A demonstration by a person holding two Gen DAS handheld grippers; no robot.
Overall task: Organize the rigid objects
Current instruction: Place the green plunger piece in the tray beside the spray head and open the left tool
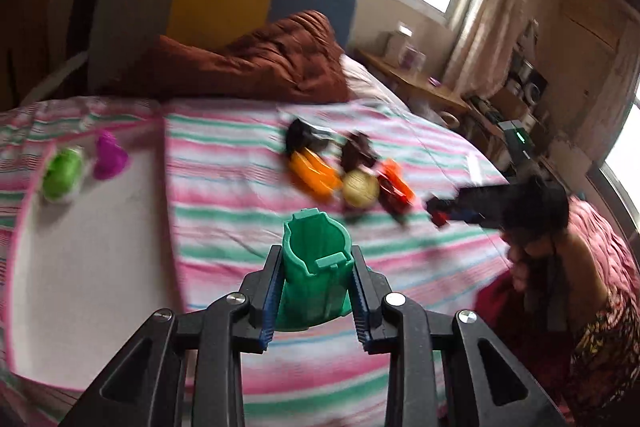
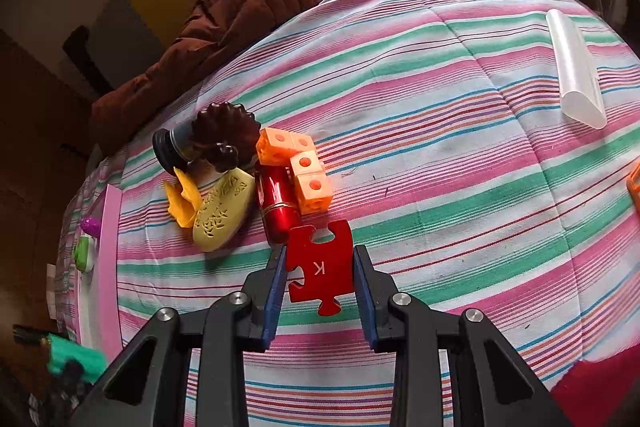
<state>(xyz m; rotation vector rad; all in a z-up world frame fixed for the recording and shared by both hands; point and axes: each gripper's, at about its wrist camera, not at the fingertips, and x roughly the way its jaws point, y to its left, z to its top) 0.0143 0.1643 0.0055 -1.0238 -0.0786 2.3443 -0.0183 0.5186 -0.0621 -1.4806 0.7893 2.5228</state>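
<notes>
My left gripper (image 1: 314, 263) is shut on a green plastic cup-shaped piece (image 1: 314, 267) and holds it above the striped bedspread. My right gripper (image 2: 320, 259) is shut on a red puzzle piece (image 2: 320, 263) marked K, just in front of a pile of small objects: a red capsule (image 2: 276, 203), orange cubes (image 2: 300, 171), a yellow oval piece (image 2: 222, 213), an orange piece (image 2: 182, 203), a dark brown flower shape (image 2: 224, 133) and a black-capped bottle (image 2: 172, 147). The pile also shows blurred in the left wrist view (image 1: 348, 171). The right gripper (image 1: 440, 213) appears there too.
A white board with a pink edge (image 1: 92, 247) lies on the bed at left and bears a green piece (image 1: 64, 175) and a purple piece (image 1: 110, 157). A brown duvet (image 1: 260, 63) is bunched behind. A clear plastic tube (image 2: 576, 67) lies at far right. A wooden desk (image 1: 416, 83) stands beyond.
</notes>
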